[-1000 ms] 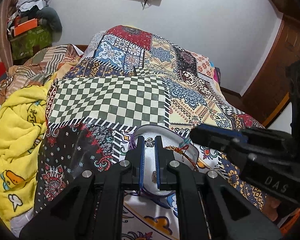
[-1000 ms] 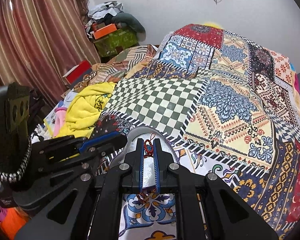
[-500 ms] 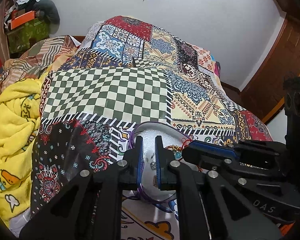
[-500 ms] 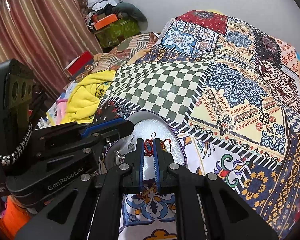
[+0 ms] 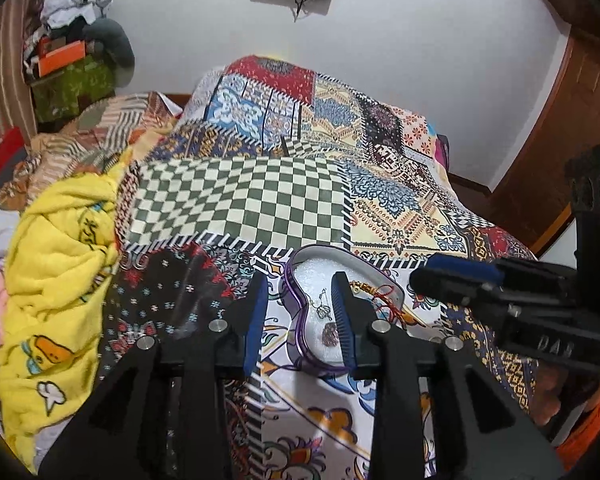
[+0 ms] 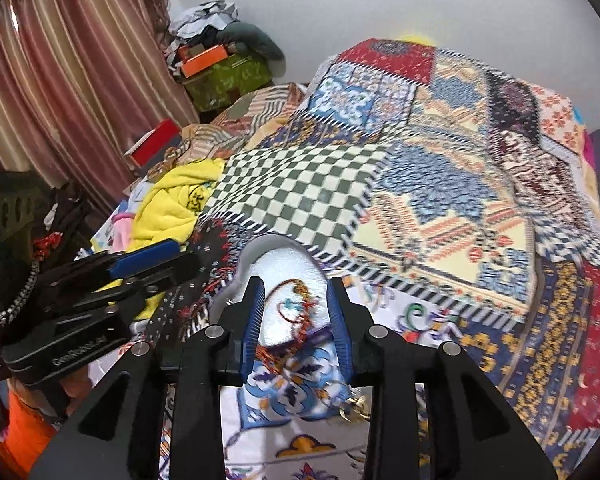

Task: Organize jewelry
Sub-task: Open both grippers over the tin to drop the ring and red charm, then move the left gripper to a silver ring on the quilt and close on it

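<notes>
The tray (image 5: 300,344), heart-shaped with a purple rim and a white liner, sits on the patchwork quilt (image 5: 240,196) near the bed's front edge. Inside it lie a small silver piece (image 5: 321,309), a pinkish bit (image 5: 330,332) and a red-and-gold thread bracelet (image 5: 382,294) (its cords trail over the tray's right rim). The left gripper (image 5: 300,318) hangs over the tray, jaws just parted, nothing pinched between them. Beside it the right gripper (image 6: 296,320) has also just been opening, its blue pads (image 6: 256,318) either side of the bracelet (image 6: 300,308) without pressing it. A yellow blanket (image 5: 56,280) bunches at left.
</notes>
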`<state>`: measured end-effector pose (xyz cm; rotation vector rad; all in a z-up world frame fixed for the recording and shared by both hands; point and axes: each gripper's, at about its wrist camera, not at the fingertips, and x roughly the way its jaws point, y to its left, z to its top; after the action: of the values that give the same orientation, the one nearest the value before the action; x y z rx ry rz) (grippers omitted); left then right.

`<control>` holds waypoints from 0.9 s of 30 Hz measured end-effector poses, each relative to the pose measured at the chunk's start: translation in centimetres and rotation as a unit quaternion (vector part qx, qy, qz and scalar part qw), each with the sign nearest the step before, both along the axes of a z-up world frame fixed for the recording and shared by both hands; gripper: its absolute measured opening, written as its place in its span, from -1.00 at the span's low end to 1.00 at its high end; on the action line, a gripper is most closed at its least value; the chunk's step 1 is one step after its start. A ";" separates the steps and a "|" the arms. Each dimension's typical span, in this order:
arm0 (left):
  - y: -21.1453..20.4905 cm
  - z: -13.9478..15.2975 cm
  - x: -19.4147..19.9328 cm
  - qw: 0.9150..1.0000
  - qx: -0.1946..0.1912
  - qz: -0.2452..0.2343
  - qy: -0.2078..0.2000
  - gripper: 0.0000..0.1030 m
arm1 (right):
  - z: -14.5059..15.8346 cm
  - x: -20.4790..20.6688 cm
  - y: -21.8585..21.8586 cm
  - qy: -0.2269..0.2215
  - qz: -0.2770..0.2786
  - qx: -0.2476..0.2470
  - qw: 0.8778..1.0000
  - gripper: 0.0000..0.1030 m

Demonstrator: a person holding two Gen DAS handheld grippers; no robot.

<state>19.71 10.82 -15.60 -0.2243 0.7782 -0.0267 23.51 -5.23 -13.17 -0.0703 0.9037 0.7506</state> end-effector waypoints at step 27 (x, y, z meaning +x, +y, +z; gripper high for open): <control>-10.0 -5.5 -1.9 0.991 0.021 -0.089 0.101 -0.16 | -3.8 -3.9 -9.8 0.045 -0.066 -0.059 0.995 -0.43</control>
<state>17.80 0.84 -21.12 -0.1183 0.9971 -0.1575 19.57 -15.06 -17.00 -0.0801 1.0277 0.5800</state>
